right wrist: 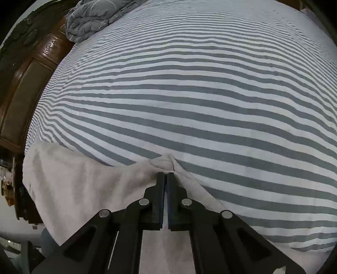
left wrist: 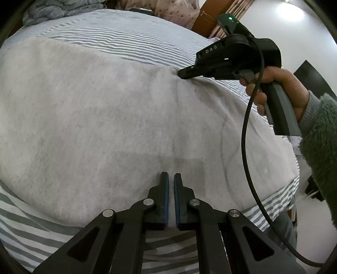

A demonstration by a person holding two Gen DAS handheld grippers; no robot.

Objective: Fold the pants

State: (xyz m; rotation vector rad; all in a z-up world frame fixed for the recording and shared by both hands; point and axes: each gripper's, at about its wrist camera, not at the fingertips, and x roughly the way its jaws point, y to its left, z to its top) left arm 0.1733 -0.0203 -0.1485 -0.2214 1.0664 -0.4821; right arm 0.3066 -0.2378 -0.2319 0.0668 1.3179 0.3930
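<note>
The pale grey pants [left wrist: 109, 118] lie spread flat across a bed covered with a grey-and-white striped sheet [right wrist: 189, 94], filling most of the left wrist view. The left gripper [left wrist: 171, 177] sits low over the near part of the fabric, its blue-padded fingers [left wrist: 166, 189] close together with only a thin slit between them; whether any cloth is caught there cannot be told. The right gripper [right wrist: 165, 176] is clamped on the far edge of the pants, where the fabric puckers into a small bunched peak at its tips. In the left wrist view the same right gripper [left wrist: 185, 74] pinches that edge, with creases running out from the pinch point. Beyond that edge the striped sheet stretches wide and bare toward a rumpled grey blanket [right wrist: 90, 19] at the far corner. A dark wooden headboard [right wrist: 27, 80] borders the bed's left side.
</note>
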